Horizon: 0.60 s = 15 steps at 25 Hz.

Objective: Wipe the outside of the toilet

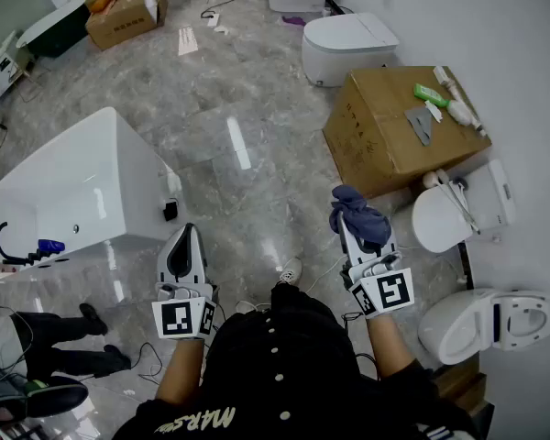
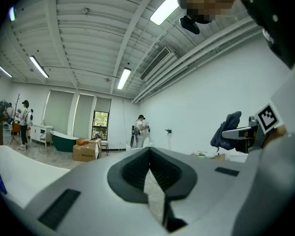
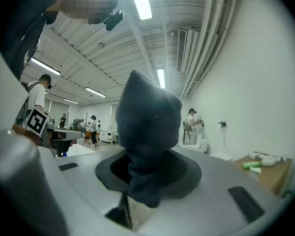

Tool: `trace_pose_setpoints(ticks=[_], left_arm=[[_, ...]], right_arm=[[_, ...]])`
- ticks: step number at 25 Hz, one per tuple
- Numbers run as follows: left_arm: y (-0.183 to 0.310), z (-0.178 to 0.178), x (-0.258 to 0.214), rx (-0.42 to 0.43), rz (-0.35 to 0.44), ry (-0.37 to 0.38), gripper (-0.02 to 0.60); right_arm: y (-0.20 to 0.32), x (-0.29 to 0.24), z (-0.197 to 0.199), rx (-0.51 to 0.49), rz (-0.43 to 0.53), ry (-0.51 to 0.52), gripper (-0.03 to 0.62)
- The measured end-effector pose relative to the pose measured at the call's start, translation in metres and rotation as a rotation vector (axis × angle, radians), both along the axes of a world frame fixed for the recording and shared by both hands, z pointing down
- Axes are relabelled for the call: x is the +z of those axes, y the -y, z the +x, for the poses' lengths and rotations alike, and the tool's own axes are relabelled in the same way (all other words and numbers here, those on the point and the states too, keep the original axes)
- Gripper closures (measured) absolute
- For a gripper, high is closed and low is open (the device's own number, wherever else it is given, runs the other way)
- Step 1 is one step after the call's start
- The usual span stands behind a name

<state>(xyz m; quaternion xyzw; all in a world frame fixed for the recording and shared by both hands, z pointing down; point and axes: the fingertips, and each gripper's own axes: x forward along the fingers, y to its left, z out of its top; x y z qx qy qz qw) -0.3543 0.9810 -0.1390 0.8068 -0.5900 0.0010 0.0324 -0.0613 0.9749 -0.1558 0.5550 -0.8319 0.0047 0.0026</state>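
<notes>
Two white toilets stand against the right wall in the head view: one with its lid down (image 1: 458, 216) and a nearer one (image 1: 484, 323) with its seat showing. My right gripper (image 1: 350, 224) is shut on a dark blue cloth (image 1: 359, 213), held in the air left of the lidded toilet and not touching it. That cloth (image 3: 146, 127) fills the middle of the right gripper view and hides the fingertips. My left gripper (image 1: 187, 233) is shut with nothing in it, over the floor beside the bathtub. In its own view the left gripper (image 2: 148, 152) has its jaws closed together.
A cardboard box (image 1: 396, 134) with bottles and tools on top stands beyond the toilets. A white bathtub (image 1: 73, 191) lies at the left. Further toilets (image 1: 346, 46) and another box (image 1: 126, 9) are at the back. Cables lie on the floor near my feet. Other people stand around the room.
</notes>
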Motion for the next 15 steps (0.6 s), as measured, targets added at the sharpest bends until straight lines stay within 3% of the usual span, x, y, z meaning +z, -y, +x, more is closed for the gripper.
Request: trace_pose_setpoints(ticks=[4, 10, 15], left_arm=[[0.005, 0.005, 0.002, -0.001, -0.001, -0.002, 0.571], [0.016, 0.010, 0.003, -0.014, -0.009, 0.005, 0.571], [0.037, 0.018, 0.002, -0.027, -0.002, 0.010, 0.571]], right_arm=[[0.006, 0.001, 0.002, -0.008, 0.000, -0.004, 0.474], [0.022, -0.001, 0.018, 0.009, -0.001, 0.093, 0.473], [0.047, -0.003, 0.034, 0.015, 0.010, 0.103, 0.473]])
